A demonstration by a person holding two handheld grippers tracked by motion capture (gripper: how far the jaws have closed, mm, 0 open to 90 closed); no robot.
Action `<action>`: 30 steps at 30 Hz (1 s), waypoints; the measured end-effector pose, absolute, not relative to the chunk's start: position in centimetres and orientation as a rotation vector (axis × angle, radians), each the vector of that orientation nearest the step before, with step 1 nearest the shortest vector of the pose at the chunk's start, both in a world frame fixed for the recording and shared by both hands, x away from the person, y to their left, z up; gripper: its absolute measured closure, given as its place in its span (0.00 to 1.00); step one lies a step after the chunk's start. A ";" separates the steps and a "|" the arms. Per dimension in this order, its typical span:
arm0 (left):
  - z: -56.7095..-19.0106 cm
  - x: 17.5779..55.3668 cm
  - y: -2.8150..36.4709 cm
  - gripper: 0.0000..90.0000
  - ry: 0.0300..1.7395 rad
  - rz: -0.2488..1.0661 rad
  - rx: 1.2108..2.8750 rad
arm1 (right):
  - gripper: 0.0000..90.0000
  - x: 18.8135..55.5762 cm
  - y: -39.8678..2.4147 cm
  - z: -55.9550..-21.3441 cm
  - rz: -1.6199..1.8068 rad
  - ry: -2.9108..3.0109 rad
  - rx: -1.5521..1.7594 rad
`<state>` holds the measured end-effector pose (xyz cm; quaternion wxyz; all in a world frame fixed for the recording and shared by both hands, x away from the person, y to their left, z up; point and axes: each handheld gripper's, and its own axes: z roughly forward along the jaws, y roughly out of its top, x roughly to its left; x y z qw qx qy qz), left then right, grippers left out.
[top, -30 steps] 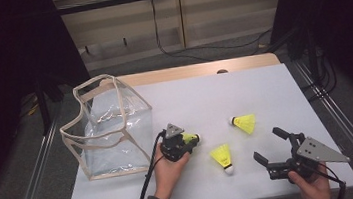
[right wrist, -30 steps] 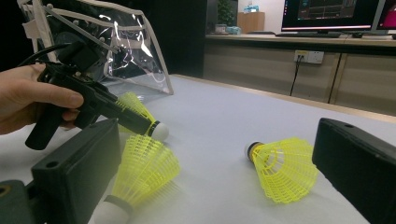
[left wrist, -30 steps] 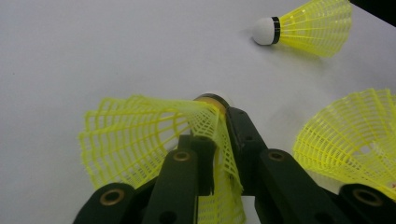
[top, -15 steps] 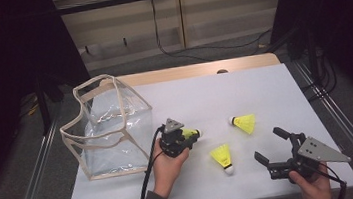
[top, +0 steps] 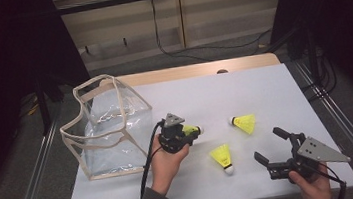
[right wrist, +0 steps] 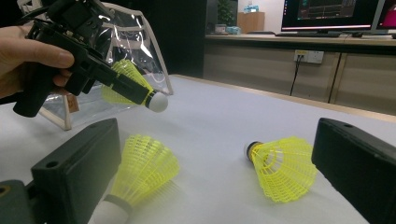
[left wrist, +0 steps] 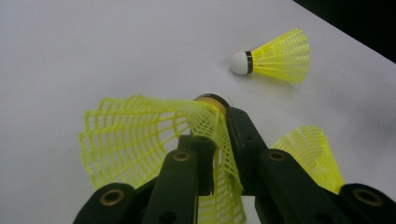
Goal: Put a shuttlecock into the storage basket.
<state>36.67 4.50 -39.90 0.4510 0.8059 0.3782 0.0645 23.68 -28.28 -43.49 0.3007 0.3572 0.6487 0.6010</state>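
My left gripper [top: 188, 132] is shut on the skirt of a yellow shuttlecock [top: 192, 129] and holds it just above the white table [top: 264, 89]. In the left gripper view the black jaws pinch the yellow mesh [left wrist: 140, 140], with the cork pointing away. Two more yellow shuttlecocks lie on the table: one [top: 243, 123] to the right, one [top: 221, 156] nearer the front. My right gripper [top: 267, 144] stands open near the front right, its jaws empty. Both lying shuttlecocks [right wrist: 140, 170] [right wrist: 280, 168] sit just beyond its jaws.
A clear plastic bag [top: 109, 127] with beige trim stands open at the table's left, close beside the left hand. Metal rails run along both table sides. Bare white surface stretches across the back and right.
The left gripper has risen a little with the shuttlecock in it. The right gripper and the two lying shuttlecocks have stayed put.
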 end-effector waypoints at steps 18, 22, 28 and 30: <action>-37.7 36.7 4.8 0.91 0.937 0.159 1.989 | 0.01 23.7 -28.3 -43.5 1.596 1.721 0.951; -37.2 36.8 5.0 0.91 0.939 0.169 1.990 | 0.01 23.7 -28.3 -43.5 1.600 1.718 0.950; -36.7 36.9 5.2 0.91 0.938 0.173 1.990 | 0.01 23.7 -28.3 -43.5 1.600 1.718 0.947; -36.5 36.9 5.3 0.91 0.940 0.171 1.992 | 0.01 23.7 -28.3 -43.5 1.597 1.721 0.942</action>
